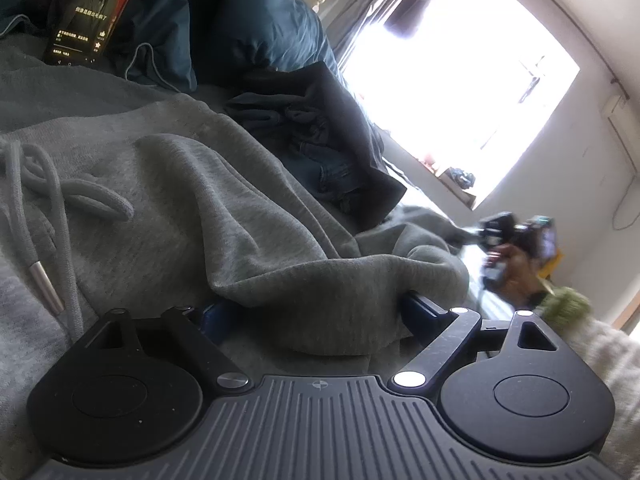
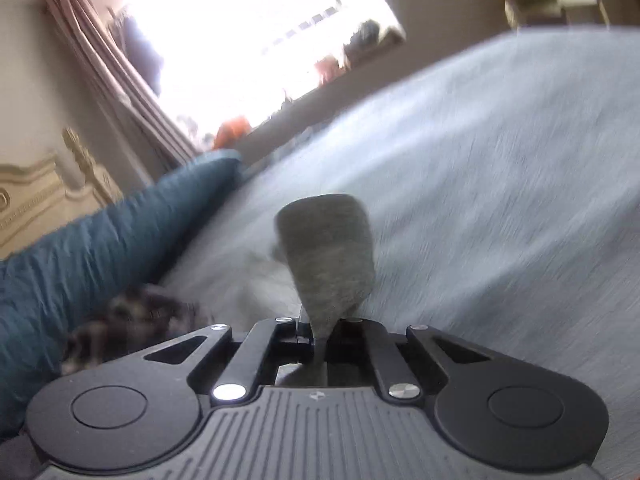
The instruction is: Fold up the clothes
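My left gripper (image 1: 310, 312) stood spread wide, grey sweatpants (image 1: 224, 208) draped between its fingers; drawstring (image 1: 44, 216) off its left. Right gripper (image 2: 316, 326) clenched a grey fabric fold (image 2: 326, 252).

Grey garment (image 1: 208, 200): soft matt fleece-knit cloth, fine ribbed texture. Drawcord (image 1: 52, 200): woven cord, shiny metal tip. Left gripper (image 1: 308, 312): matt black plastic, ridged grey body, polished metal rivets. Phone (image 1: 94, 10), far left: glossy screen. Pillow (image 2: 100, 236): crinkled teal cloth.
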A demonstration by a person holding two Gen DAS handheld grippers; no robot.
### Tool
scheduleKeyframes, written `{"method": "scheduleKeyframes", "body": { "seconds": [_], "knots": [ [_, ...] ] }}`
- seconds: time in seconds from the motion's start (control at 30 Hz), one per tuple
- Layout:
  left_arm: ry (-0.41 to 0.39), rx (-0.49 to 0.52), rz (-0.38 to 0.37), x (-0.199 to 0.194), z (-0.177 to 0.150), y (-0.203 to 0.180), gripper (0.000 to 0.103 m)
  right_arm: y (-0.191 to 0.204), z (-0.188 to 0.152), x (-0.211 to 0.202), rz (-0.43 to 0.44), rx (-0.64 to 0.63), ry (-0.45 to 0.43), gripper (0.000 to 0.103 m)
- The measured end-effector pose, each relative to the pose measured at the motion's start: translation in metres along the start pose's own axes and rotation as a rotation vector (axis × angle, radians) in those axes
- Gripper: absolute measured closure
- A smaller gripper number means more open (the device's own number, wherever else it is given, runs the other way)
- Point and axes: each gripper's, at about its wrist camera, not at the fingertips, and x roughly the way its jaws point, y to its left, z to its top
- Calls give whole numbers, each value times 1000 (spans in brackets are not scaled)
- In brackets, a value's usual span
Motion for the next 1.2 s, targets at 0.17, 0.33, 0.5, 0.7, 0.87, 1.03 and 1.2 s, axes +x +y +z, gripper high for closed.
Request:
{"method": "scheduleKeyframes", "body": {
  "seconds": [0.17,0.33,0.5,0.7,0.87,1.03,1.2],
  "knots": [
    [-1,-31,-16,-2,2,4,17,-17,87,-103,-67,-95,-136,99],
    [-5,-46,-21,-4,3,5,18,-53,145,-200,-202,-137,-151,99],
    [-7,-55,-26,-4,4,6,18,-124,147,-242,-370,-65,-49,99],
    [-4,-71,-50,-5,6,8,16,-229,99,-235,-531,118,261,90],
    [-4,-111,-85,-9,8,12,15,-248,76,-266,-557,132,359,59],
    [8,-124,-75,-18,9,7,16,-216,82,-314,-561,-37,313,49],
    [3,-30,-4,-38,12,-17,16,-156,90,-354,-528,-297,135,48]
  ]
}}
